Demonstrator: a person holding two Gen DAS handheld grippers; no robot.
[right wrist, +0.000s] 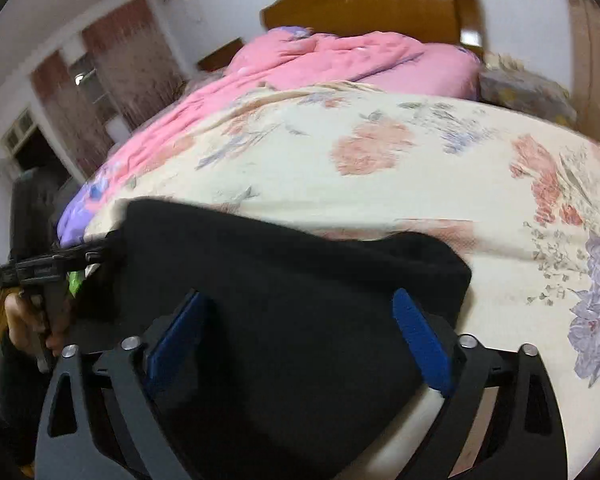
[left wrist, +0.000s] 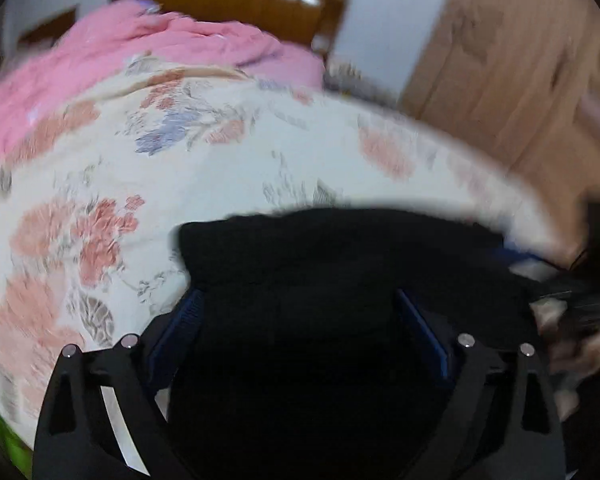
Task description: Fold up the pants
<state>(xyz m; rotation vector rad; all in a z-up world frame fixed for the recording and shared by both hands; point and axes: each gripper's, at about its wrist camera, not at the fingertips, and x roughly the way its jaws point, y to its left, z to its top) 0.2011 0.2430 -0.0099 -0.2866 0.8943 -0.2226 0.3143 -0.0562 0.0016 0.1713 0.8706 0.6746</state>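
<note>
The black pants (left wrist: 340,248) lie folded in a thick bundle at the near edge of a bed with a floral sheet (left wrist: 220,160). My left gripper (left wrist: 300,300) hovers over them, its blue pads (left wrist: 188,320) spread wide with the dark cloth showing between them and no pinch visible. In the right wrist view the pants (right wrist: 280,256) fill the lower middle, and my right gripper (right wrist: 300,300) stands open above them in the same way. The left gripper's body (right wrist: 40,268) shows at the far left there, held by a hand (right wrist: 24,320). The picture is blurred.
A crumpled pink quilt (right wrist: 340,60) is heaped at the head of the bed, in front of a brown wooden headboard (right wrist: 380,0). A light wooden cabinet (left wrist: 520,80) stands beside the bed. The floral sheet (right wrist: 380,184) stretches beyond the pants.
</note>
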